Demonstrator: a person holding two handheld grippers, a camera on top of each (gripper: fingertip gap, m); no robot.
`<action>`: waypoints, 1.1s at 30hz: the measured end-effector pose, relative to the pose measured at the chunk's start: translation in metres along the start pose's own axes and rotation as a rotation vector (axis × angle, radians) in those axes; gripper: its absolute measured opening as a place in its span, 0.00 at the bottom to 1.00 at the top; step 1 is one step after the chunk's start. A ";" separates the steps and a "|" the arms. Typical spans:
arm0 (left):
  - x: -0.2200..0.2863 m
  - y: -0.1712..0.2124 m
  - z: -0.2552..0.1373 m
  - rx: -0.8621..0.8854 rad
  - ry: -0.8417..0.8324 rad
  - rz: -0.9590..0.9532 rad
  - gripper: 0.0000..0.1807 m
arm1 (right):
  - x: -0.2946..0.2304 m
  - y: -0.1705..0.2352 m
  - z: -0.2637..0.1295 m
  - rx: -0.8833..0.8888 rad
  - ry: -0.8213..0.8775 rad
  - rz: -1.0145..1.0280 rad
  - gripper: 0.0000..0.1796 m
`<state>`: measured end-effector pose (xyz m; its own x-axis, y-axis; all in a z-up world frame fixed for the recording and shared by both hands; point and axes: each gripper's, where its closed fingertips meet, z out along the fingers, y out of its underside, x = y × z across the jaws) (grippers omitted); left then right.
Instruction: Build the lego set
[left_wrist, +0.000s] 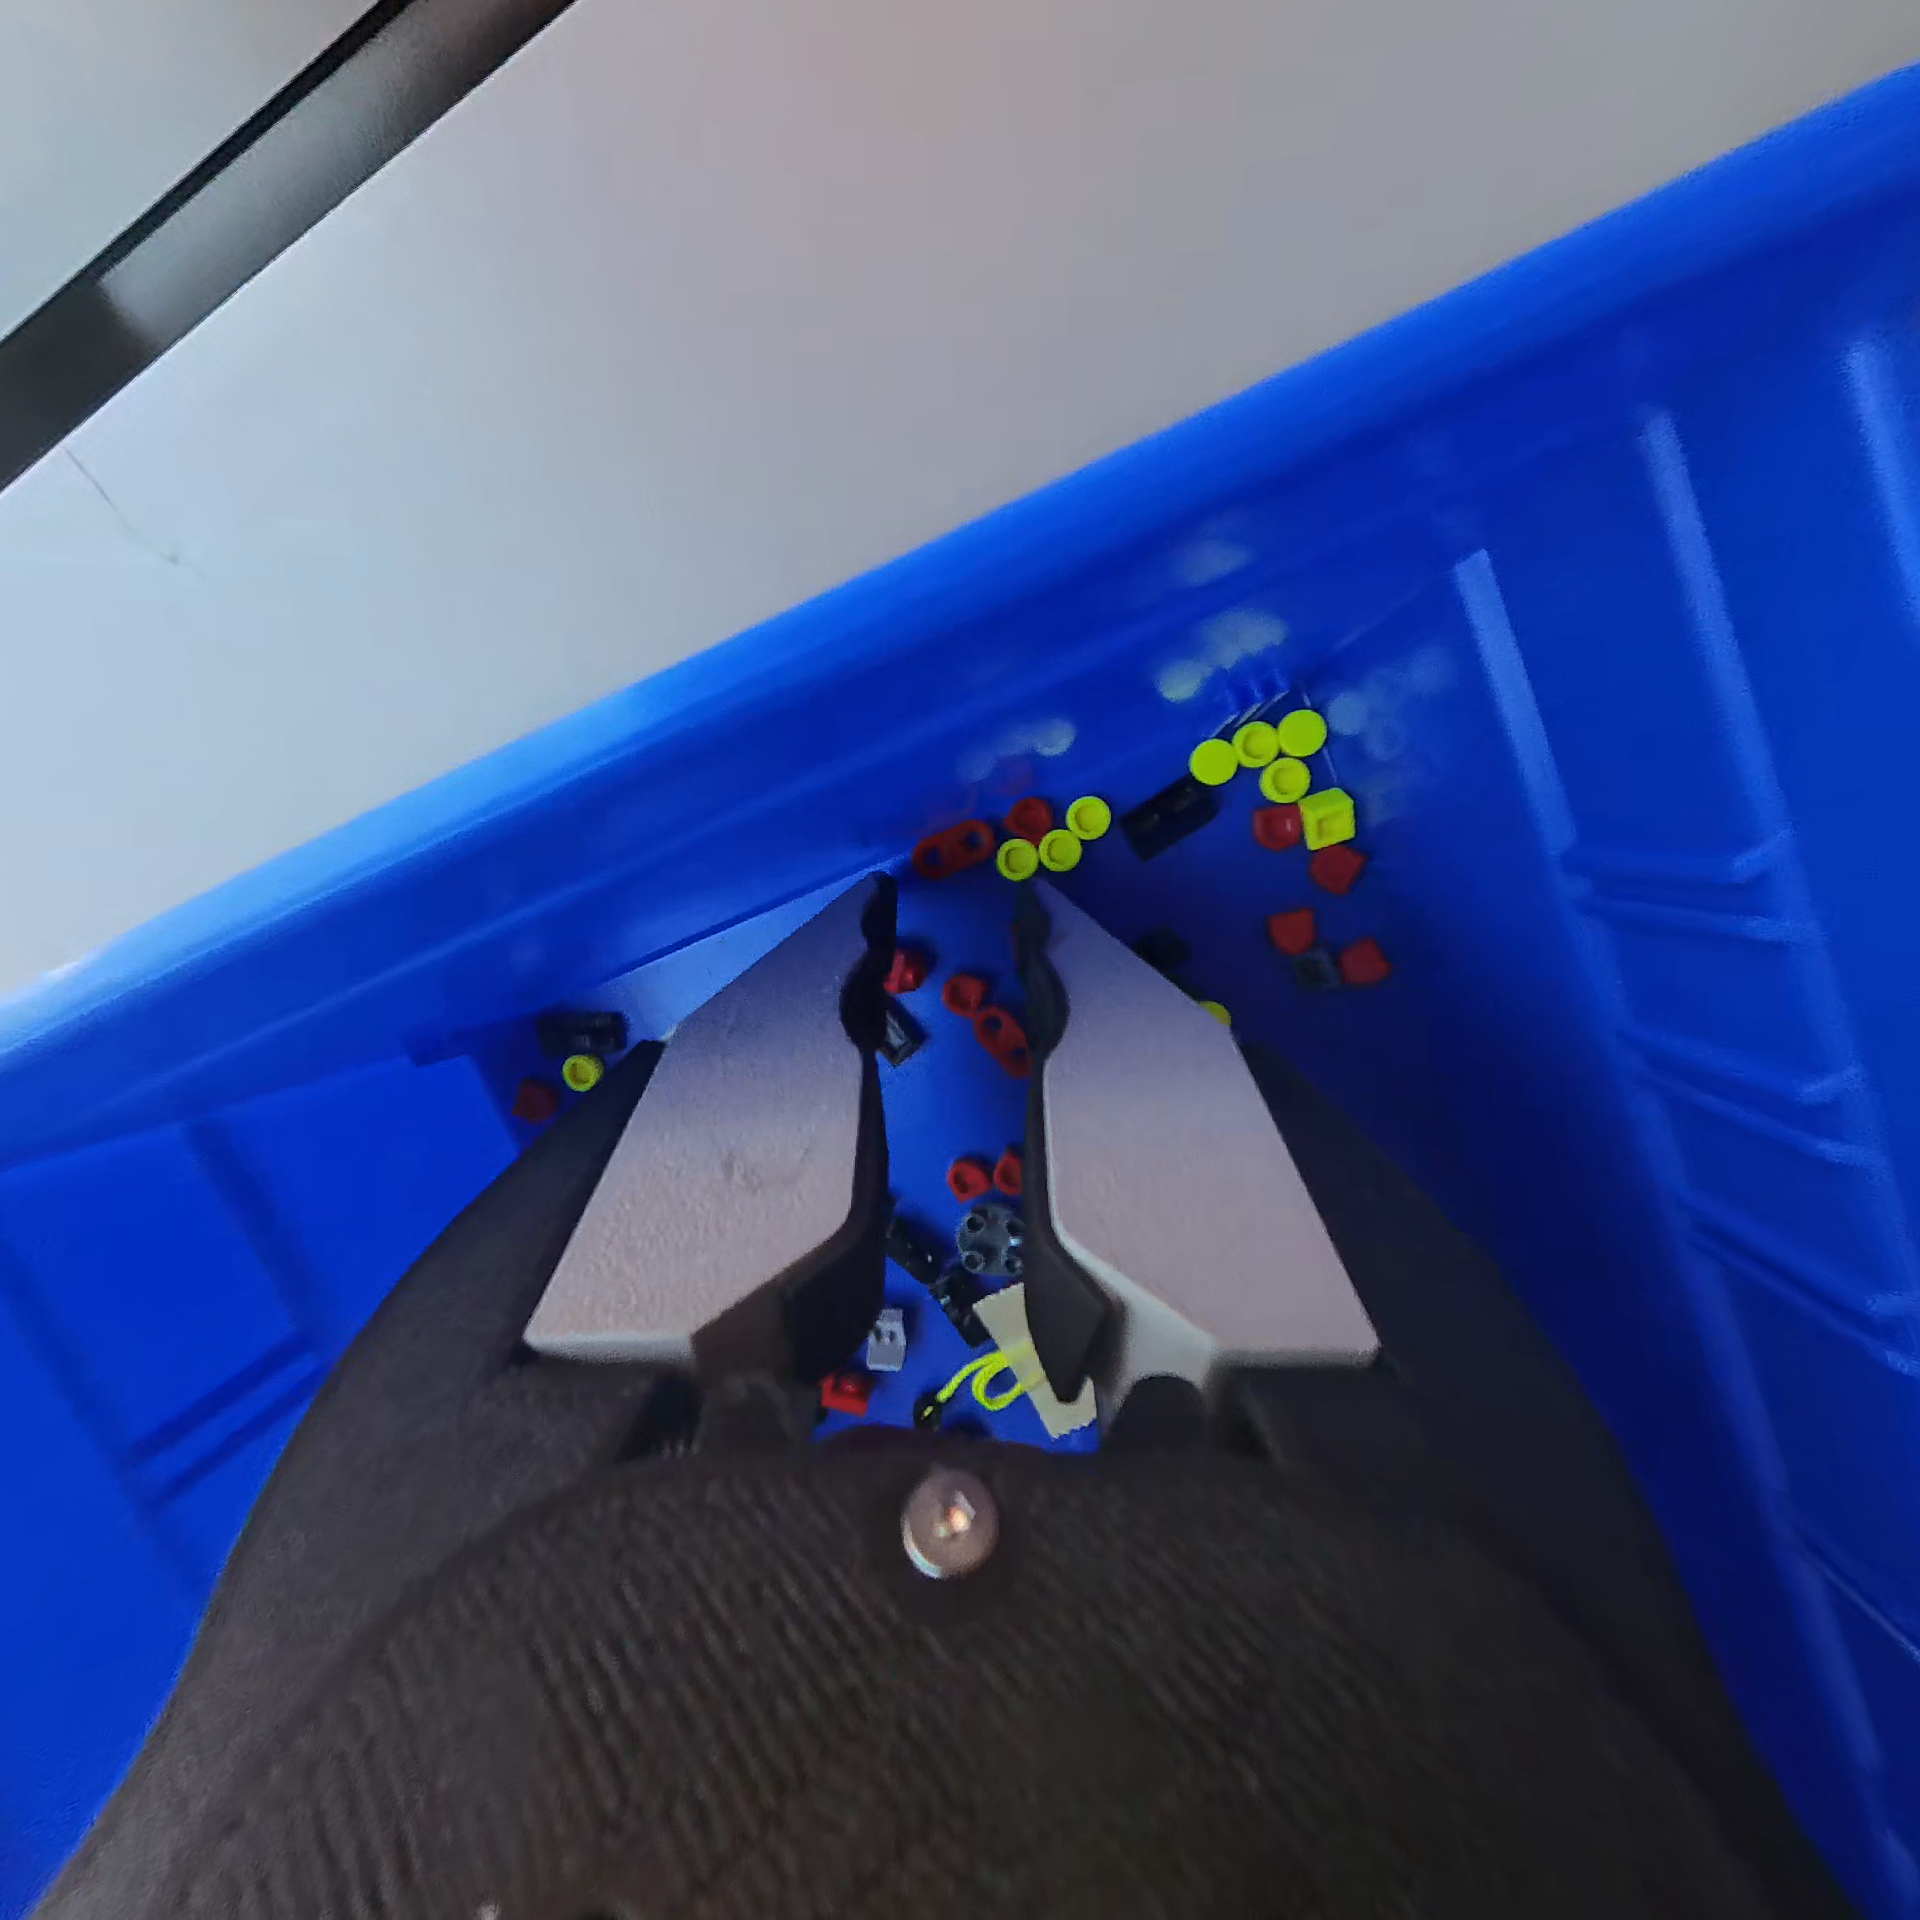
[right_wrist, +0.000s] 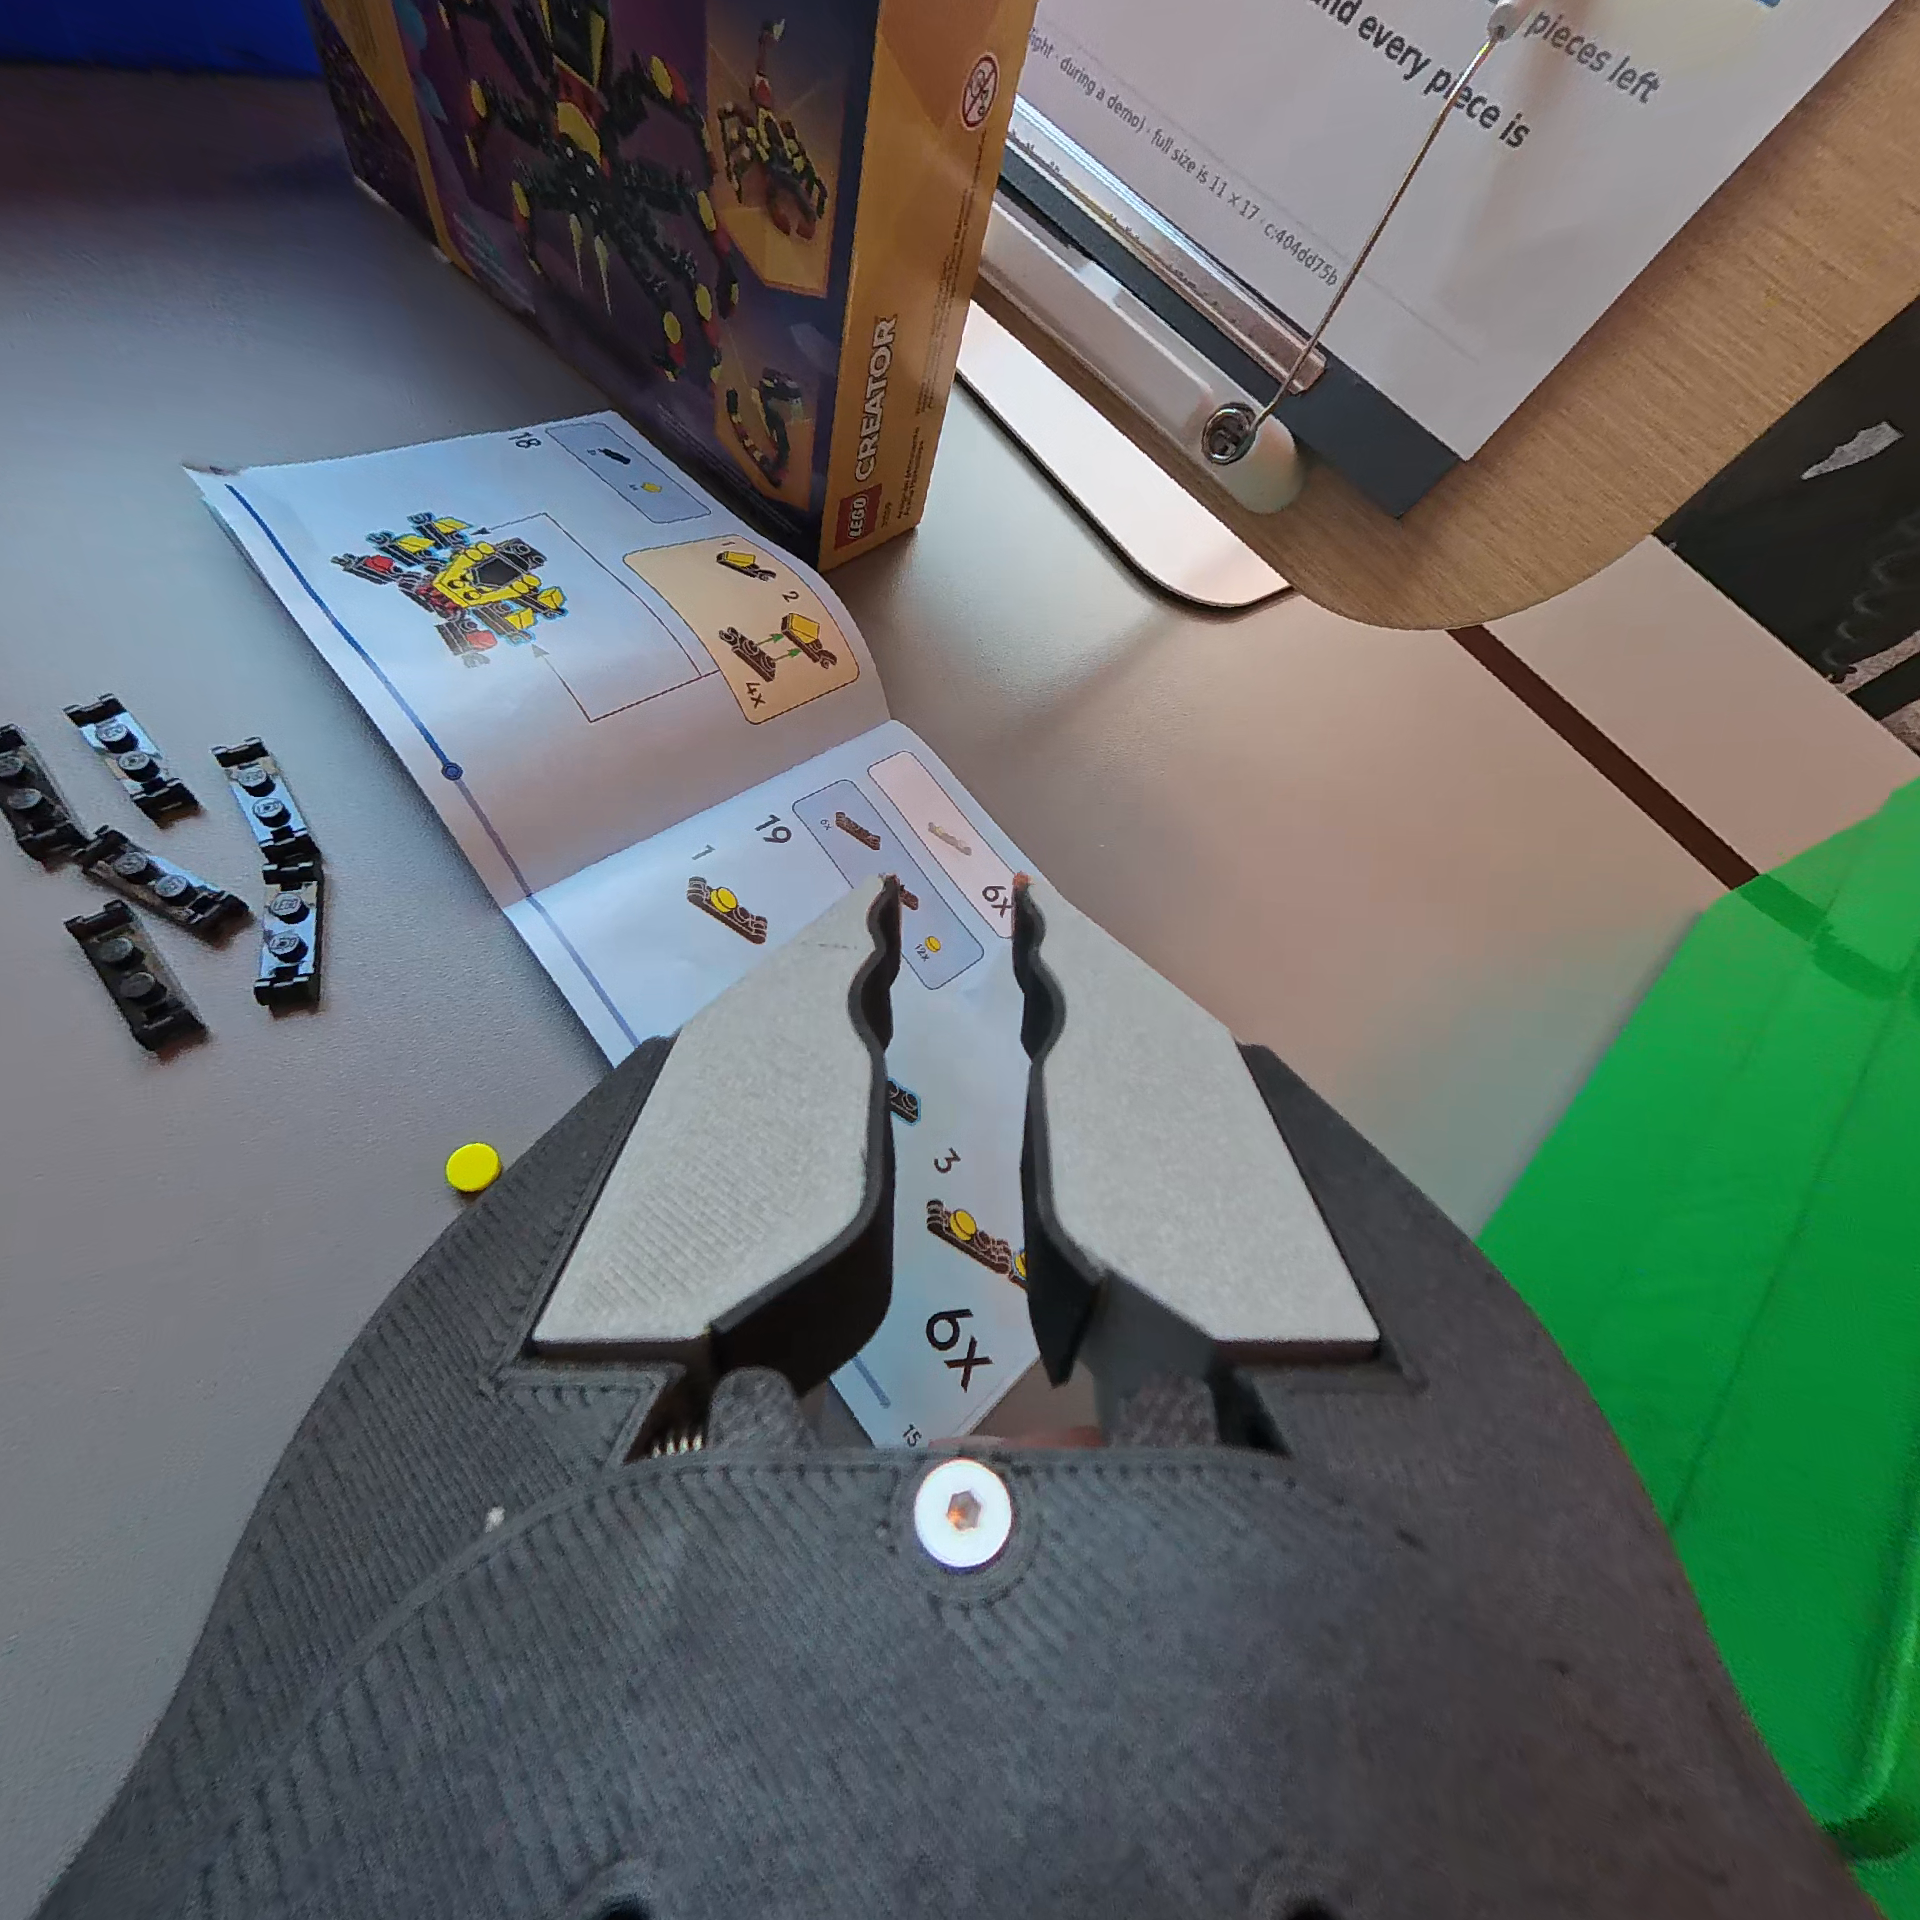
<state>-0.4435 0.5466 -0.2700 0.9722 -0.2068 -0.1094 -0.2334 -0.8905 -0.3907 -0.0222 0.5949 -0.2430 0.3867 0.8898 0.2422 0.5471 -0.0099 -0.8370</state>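
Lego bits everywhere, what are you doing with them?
A person is building a Lego set with two grippers. The left gripper is open inside a blue bin, over red pieces and yellow studs. The right gripper hovers open and empty over the booklet, beside black plates and one yellow stud.

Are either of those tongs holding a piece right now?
No. The left tongs hang open over loose pieces in the blue bin; the right tongs are open above the instruction booklet.

Left wrist view: close, down into blue bin. Right: low over booklet. No overlap.
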 end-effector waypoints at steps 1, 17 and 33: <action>-0.004 0.000 0.000 -0.005 -0.022 -0.005 0.11 | 0.000 0.000 0.000 0.002 0.001 -0.002 0.10; 0.007 -0.006 0.001 -0.005 0.007 0.015 0.16 | -0.001 0.000 0.000 -0.002 0.005 -0.021 0.09; 0.013 -0.014 0.003 0.021 -0.024 0.059 0.11 | -0.002 0.001 0.002 -0.013 0.006 -0.035 0.08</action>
<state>-0.4281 0.5574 -0.2688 0.9563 -0.2481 -0.1548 -0.2904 -0.8683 -0.4021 -0.0237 0.5936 -0.2454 0.3714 0.8870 0.2743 0.5701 0.0153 -0.8214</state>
